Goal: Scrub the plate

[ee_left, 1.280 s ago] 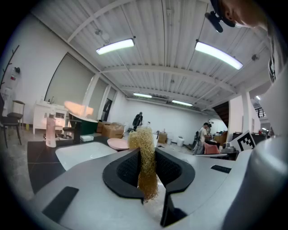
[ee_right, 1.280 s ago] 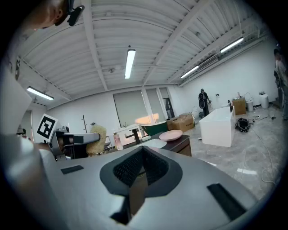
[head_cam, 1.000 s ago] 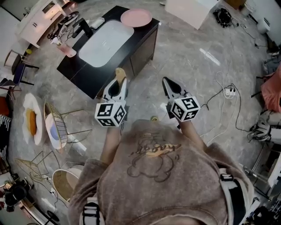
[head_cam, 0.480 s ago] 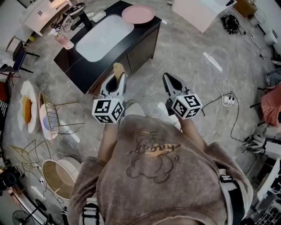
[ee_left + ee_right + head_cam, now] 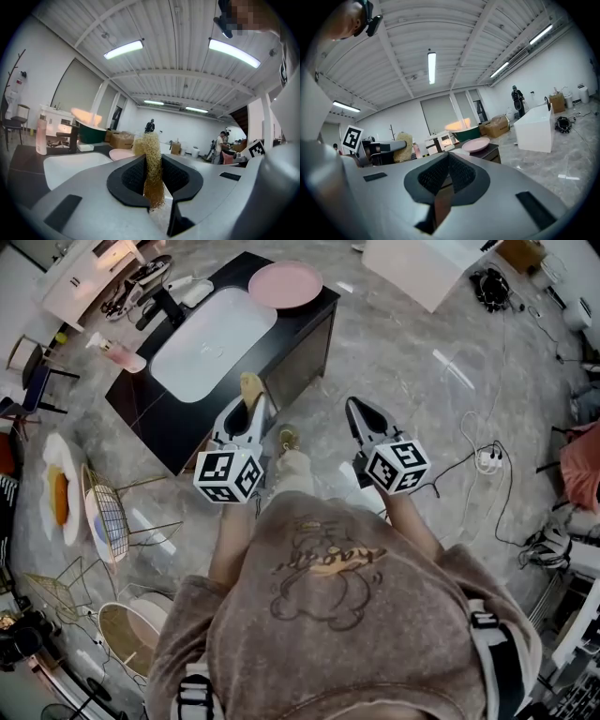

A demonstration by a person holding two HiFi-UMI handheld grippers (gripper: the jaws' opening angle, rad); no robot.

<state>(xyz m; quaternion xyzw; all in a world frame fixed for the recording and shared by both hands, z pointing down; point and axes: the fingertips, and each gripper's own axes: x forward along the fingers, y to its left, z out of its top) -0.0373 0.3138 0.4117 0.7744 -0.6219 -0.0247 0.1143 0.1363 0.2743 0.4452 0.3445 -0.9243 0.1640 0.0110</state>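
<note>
Counter (image 5: 314, 329): dark cabinet ahead of both pairs of fingers, well apart from them.
Sink (image 5: 211, 338): white basin set in the counter, ahead of the left fingers.
Plate (image 5: 284, 284): pink, on the counter's far corner, well beyond all fingertips (scrubbing not yet begun, I judge).
Left gripper (image 5: 251, 413): clenched on the scrubber.
Right gripper (image 5: 356, 409): fingers pressed together, nothing between them; probably kept free to steady the plate.
Scrubber (image 5: 151, 161): upright between the left pads, its top past the tips, ready to rub.
</note>
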